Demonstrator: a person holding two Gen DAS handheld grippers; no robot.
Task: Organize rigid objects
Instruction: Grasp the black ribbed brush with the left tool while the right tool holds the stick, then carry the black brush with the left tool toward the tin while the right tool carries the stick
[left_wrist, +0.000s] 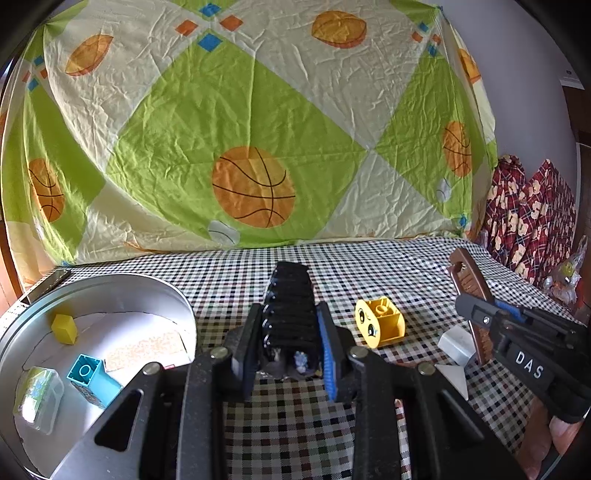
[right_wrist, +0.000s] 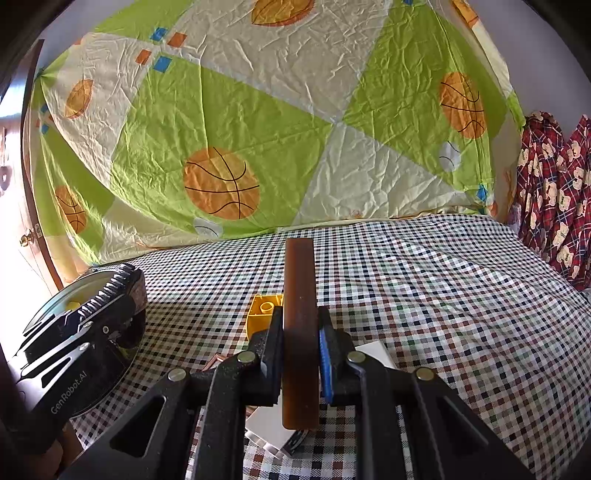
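My left gripper (left_wrist: 287, 317) is shut on a black ridged object (left_wrist: 290, 317) held above the checkered cloth, just right of a round metal tin (left_wrist: 110, 284). The tin holds a yellow block (left_wrist: 64, 328), a teal block (left_wrist: 94, 380) and a clear box (left_wrist: 38, 398). My right gripper (right_wrist: 300, 325) is shut on a flat brown comb (right_wrist: 300, 325), held upright; both show in the left wrist view (left_wrist: 469, 284). A yellow face block (left_wrist: 380, 323) lies on the cloth between the grippers, and shows in the right wrist view (right_wrist: 263, 314).
A white block (left_wrist: 458, 345) lies on the cloth under the right gripper, also seen in the right wrist view (right_wrist: 269, 424). A basketball-print sheet (left_wrist: 251, 129) hangs behind the table. Red patterned cloth (left_wrist: 528, 218) hangs at right.
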